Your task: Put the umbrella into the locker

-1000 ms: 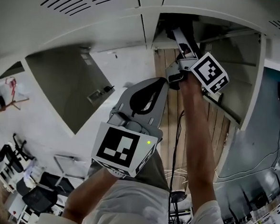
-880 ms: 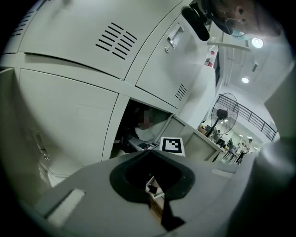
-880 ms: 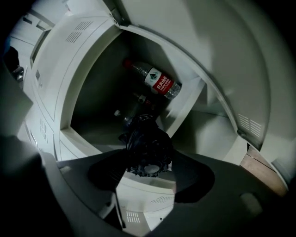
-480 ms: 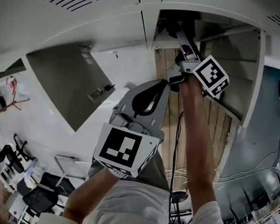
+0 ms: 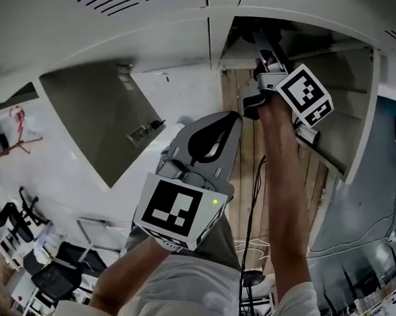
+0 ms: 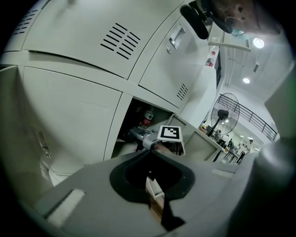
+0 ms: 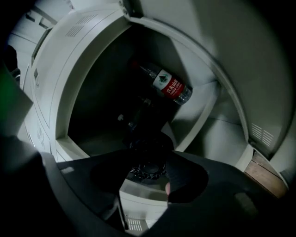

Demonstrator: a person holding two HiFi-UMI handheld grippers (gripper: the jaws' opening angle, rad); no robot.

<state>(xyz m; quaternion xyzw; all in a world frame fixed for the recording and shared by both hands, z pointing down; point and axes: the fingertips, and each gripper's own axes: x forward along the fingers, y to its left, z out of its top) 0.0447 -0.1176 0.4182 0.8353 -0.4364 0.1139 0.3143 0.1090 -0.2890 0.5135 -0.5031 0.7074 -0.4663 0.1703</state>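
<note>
in the open locker (image 7: 76,144), umbrella (image 7: 146,147) points inward.

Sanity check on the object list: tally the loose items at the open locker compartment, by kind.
clear plastic bottle with a red label: 1
black folded umbrella: 1
Total: 2

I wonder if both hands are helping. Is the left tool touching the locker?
Apart. In the head view the left tool hangs short of the locker, with bare wooden floor showing between them.
</note>
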